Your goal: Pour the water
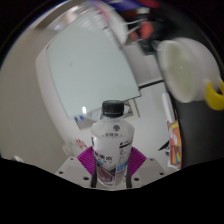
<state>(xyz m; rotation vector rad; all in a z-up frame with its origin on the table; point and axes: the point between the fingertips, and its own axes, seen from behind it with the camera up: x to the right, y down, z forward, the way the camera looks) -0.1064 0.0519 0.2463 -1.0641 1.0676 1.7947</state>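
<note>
Your tongs (110, 170) are clamped on a plastic bottle (110, 145): both purple pads (82, 156) press against its sides. You hold the bottle upright between the fingers, black cap (113, 107) on, white label facing you. Beyond the fingers lies a pale table surface (85, 70). Farther ahead and to the right of the bottle you have a white cup (185, 65), tilted in view, with a yellow object (214, 95) just beside it. Cup and bottle are well apart.
</note>
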